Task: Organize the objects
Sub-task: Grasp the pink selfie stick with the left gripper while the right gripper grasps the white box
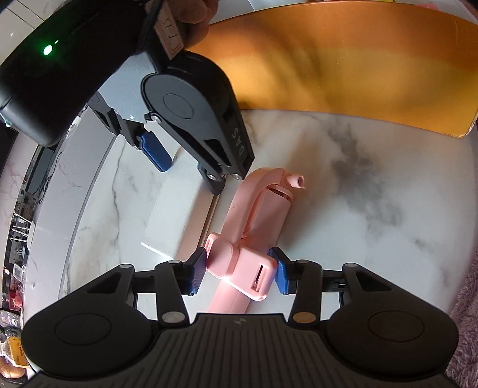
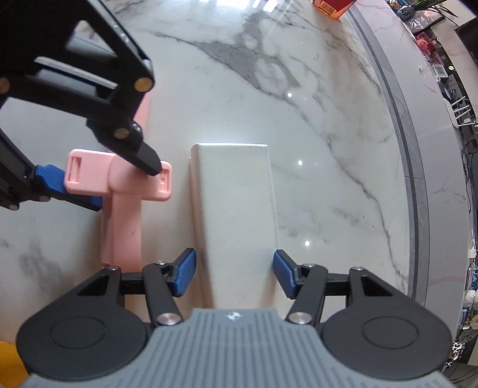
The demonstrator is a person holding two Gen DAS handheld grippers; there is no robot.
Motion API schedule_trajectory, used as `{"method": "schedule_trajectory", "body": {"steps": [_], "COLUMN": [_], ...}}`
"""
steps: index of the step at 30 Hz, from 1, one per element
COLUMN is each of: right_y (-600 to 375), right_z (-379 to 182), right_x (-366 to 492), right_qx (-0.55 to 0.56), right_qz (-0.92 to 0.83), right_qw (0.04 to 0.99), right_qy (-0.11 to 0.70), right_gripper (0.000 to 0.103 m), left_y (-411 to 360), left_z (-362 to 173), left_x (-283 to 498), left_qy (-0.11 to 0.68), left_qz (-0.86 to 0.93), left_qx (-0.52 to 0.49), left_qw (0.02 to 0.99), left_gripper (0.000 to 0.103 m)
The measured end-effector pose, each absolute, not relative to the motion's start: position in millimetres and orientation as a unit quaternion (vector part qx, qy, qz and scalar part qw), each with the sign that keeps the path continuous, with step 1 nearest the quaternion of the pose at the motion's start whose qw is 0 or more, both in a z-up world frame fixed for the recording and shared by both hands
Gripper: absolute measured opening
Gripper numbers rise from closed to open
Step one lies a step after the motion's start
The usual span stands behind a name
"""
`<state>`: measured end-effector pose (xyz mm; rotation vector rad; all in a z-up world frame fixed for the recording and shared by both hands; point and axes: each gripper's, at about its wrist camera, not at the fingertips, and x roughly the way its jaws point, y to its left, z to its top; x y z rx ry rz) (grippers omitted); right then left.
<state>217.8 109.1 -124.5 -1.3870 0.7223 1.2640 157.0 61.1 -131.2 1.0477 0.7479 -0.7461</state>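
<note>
A pink selfie stick [image 1: 257, 209] lies on the marble table [image 1: 358, 194]. My left gripper [image 1: 240, 274] is shut on its phone clamp [image 1: 242, 268], with a blue pad pressing on each end. The right wrist view shows the same grip [image 2: 106, 176] on the clamp [image 2: 89, 176]. Right beside the stick lies a white rectangular box [image 2: 236, 203], flat on the table. My right gripper [image 2: 235, 274] stands open over the box's near end, one pad on each side of it. In the left wrist view the right gripper [image 1: 188, 174] straddles the far end of the white box [image 1: 176, 221].
A large gold-orange board [image 1: 343, 65] lies on the far part of the table. A red box [image 2: 334, 6] stands near the table's curved edge [image 2: 409, 149]. Purple fluffy fabric [image 1: 466, 313] is at the right. A hand [image 1: 194, 12] holds the right gripper.
</note>
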Motion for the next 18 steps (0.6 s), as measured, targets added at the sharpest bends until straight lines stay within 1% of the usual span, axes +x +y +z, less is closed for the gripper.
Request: {"method": "schedule_trajectory", "body": {"steps": [2,4,9,10,13,14,18], "right_y": [115,121,127,127,123,120,108], "right_z": [-124,-126,-133,-133,-132,-131,-127], "right_x": [224,231,242,243,240,237,226], "right_qx": [-0.569,-0.556,-0.523,-0.519,-0.511,-0.511,-0.514], "right_qz": [0.532,0.532,0.531,0.529,0.528,0.527,0.534], "right_qw": [0.537,0.536,0.544,0.549,0.551,0.553,0.553], "right_qy": [0.325,0.348,0.385,0.386,0.394,0.394,0.381], "right_gripper": [0.068,0.073,0.073,0.070,0.068,0.068,0.067], "left_y": [63,64,66,67,69,71,80], "left_z": [-130,-129,-129,-129,-130,-129,-130], "left_x": [155,153,141,138,131,142,137], "left_qy": [0.344,0.345,0.341,0.341,0.342,0.342,0.351], "left_qz": [-0.340,-0.341,-0.335,-0.333,-0.322,-0.317,-0.303], "left_qx": [0.471,0.464,0.469,0.471,0.475,0.477,0.476], "left_qw": [0.738,0.741,0.742,0.742,0.744,0.744,0.747], "left_gripper": [0.054,0.054,0.053,0.053,0.052,0.052,0.052]}}
